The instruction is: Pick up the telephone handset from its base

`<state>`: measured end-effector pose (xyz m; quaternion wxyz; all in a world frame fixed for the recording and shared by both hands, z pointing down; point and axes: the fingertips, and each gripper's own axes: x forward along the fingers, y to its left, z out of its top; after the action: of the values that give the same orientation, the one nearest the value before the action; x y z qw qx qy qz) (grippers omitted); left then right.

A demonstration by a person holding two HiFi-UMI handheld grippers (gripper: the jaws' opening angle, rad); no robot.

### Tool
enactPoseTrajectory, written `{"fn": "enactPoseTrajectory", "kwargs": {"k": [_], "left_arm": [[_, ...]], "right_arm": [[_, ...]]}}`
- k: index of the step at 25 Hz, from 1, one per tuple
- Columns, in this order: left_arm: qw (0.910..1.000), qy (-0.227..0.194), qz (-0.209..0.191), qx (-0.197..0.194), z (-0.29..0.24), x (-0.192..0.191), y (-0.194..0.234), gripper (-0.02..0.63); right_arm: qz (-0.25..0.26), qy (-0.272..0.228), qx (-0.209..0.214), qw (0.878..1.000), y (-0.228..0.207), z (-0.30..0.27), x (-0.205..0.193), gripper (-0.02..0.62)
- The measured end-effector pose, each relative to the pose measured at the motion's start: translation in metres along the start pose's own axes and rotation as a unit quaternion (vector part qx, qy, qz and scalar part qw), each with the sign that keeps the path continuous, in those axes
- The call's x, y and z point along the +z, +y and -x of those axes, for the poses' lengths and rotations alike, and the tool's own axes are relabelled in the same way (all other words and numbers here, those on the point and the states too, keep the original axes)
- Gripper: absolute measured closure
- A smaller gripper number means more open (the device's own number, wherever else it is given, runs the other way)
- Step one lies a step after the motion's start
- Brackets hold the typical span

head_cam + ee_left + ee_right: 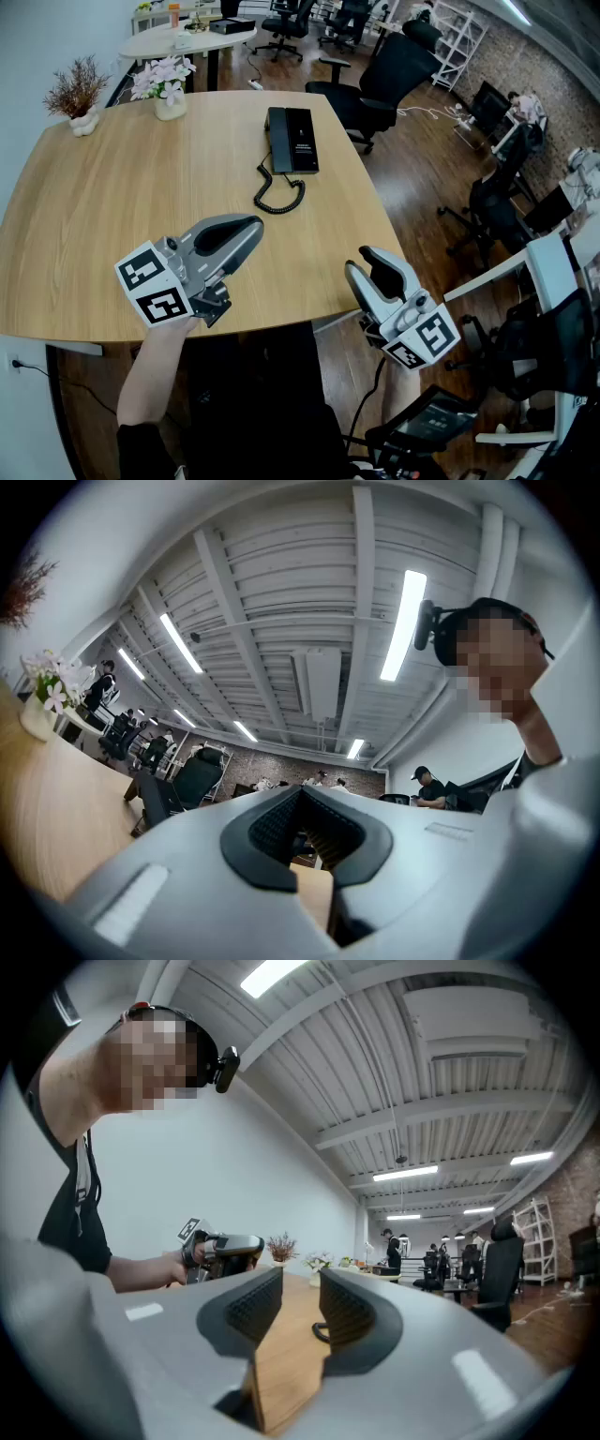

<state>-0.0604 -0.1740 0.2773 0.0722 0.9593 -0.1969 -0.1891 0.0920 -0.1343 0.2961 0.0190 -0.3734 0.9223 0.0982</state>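
A black telephone [292,141] lies at the far middle of the wooden table [103,206], its handset [277,141] resting along the left side of the base. The coiled cord [278,194] curls toward me. My left gripper [251,227] hovers over the near part of the table, well short of the phone; its jaws are shut and empty [309,832]. At the table's near right corner my right gripper [371,264] stands open with only bare tabletop showing between its pads [298,1309]. The left gripper [223,1249] also shows in the right gripper view.
A dried plant in a white pot [77,96] and a vase of pale flowers [165,86] stand at the far left of the table. A black office chair [384,80] sits beyond the far right edge. More desks and chairs fill the right side.
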Motion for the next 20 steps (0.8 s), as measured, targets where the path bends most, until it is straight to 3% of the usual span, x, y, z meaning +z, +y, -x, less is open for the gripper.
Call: {"fn": "enactPoseTrajectory", "kwargs": {"k": [6,11,20], "left_arm": [[0.9967,0.029,0.074,0.016,-0.019,0.009,0.069,0.603],[0.9918,0.029,0.105,0.066,-0.039,0.005,0.152,0.603],[0.9816,-0.054,0.153,0.1,-0.04,-0.034,0.246,0.603]], "right_arm": [[-0.026,0.003,-0.015,1.0,-0.045,-0.049,0.005,0.471],[-0.059,0.024,-0.019,0.998,-0.1,-0.112,-0.004,0.478],[-0.048,0.011,-0.043,0.998,-0.176,-0.198,-0.055,0.482]]}}
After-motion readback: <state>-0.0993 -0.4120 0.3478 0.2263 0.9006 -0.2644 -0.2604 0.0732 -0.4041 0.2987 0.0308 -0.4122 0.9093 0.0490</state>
